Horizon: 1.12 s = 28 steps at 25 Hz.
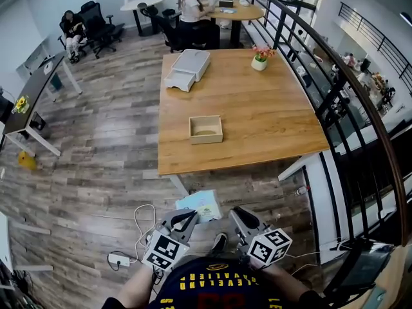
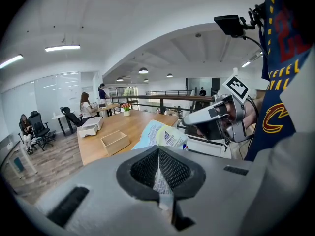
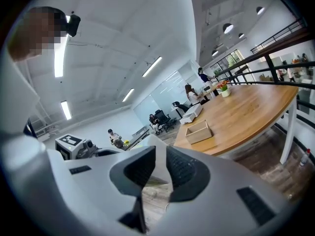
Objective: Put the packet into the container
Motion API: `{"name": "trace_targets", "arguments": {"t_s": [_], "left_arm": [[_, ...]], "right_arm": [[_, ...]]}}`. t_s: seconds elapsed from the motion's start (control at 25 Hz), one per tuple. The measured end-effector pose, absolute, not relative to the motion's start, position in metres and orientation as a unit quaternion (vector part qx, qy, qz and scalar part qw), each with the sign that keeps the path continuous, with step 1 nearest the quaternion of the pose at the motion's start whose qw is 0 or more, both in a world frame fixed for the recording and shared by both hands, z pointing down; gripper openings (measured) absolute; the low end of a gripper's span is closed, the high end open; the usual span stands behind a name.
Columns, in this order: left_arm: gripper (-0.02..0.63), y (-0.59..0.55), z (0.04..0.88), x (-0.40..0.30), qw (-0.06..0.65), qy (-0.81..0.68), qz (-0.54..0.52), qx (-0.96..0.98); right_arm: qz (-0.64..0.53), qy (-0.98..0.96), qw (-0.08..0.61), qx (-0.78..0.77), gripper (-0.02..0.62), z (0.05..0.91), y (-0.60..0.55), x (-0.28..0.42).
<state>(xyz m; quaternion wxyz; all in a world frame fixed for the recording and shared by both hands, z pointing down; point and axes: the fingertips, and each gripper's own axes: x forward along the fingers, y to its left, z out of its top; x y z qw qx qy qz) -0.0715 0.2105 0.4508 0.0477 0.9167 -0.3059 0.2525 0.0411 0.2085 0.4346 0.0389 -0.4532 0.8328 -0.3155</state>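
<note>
The left gripper [image 2: 159, 151] is clamped tight on the packet [image 2: 160, 135], pads pressed together on its lower edge, and the pale blue and yellow printed sheet stands up past the jaw tips. From the head view the packet hangs over the plank floor [image 1: 96, 172], just off the near edge of the table [image 1: 270, 121] and short of the tabletop. The right gripper [image 1: 237, 212] rides just to the right of it, jaws a little apart and clamping nothing. Something pale shows in that gap, and I can't tell whether it is the packet's edge.

The container [image 1: 206, 129], an open wooden box, sits on the near part of the table, well beyond both grippers, and it has nothing in it. Farther back on the same table are a white drawer unit [image 1: 188, 69] towards the left and a flower pot [image 1: 259, 60] to the right.
</note>
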Motion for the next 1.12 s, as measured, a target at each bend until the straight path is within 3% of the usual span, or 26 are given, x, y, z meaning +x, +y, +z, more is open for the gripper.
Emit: {"name": "trace_targets", "arguments": {"t_s": [1.12], "left_arm": [[0.006, 0.09, 0.467, -0.06, 0.033, -0.292, 0.271, 0.917]], "right_arm": [[-0.325, 0.82, 0.034, -0.47, 0.074, 0.452, 0.094, 0.057]]}}
